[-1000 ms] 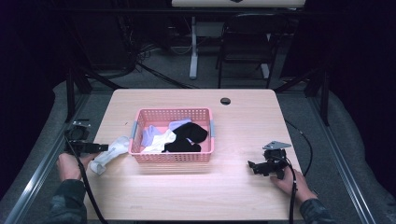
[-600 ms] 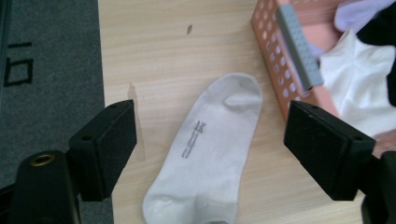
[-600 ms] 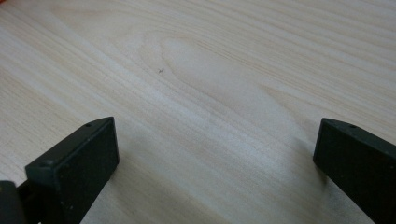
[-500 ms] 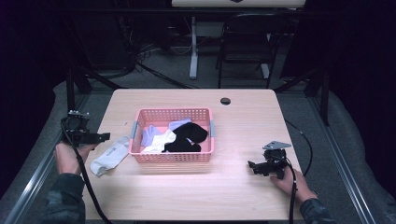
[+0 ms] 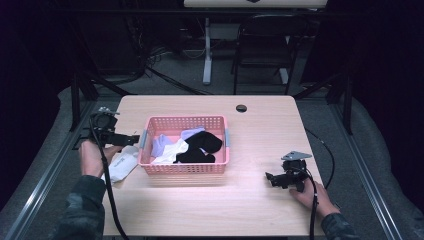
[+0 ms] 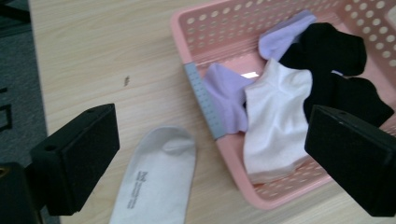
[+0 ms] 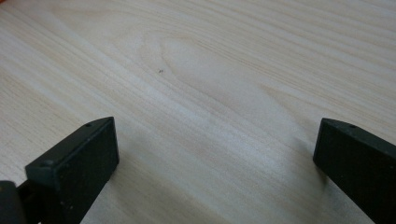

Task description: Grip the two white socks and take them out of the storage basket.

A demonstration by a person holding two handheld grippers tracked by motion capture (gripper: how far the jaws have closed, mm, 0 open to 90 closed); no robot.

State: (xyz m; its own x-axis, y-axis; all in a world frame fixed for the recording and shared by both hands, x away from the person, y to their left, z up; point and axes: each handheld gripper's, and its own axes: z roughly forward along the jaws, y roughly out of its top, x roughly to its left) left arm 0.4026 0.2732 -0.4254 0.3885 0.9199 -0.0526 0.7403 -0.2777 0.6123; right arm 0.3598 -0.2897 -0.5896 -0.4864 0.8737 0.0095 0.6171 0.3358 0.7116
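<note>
A pink basket [image 5: 185, 168] stands mid-table and holds a white sock [image 5: 169, 153], black socks [image 5: 202, 145] and lavender socks [image 5: 193, 133]. Another white sock [image 5: 121, 165] lies flat on the table just left of the basket. My left gripper [image 5: 129, 139] hovers above that sock by the basket's left end. It is open, its jaws have just been opening, and nothing sits between them. From the left gripper view, the loose white sock [image 6: 156, 179] lies below the left gripper [image 6: 212, 140], beside the basket's rim [image 6: 243, 184]. My right gripper [image 5: 270, 178] rests open on the bare table to the right.
A round cable hole [image 5: 241, 108] marks the table's far edge. Bare wood [image 7: 210, 93] lies under the right gripper [image 7: 215, 154]. A chair [image 5: 265, 45] and a table leg stand beyond the far side. Metal rails run along both sides of the table.
The left gripper has let go of the white sock, risen and drawn back toward the basket's left end. The sock now lies flat on the table. The right gripper has not moved.
</note>
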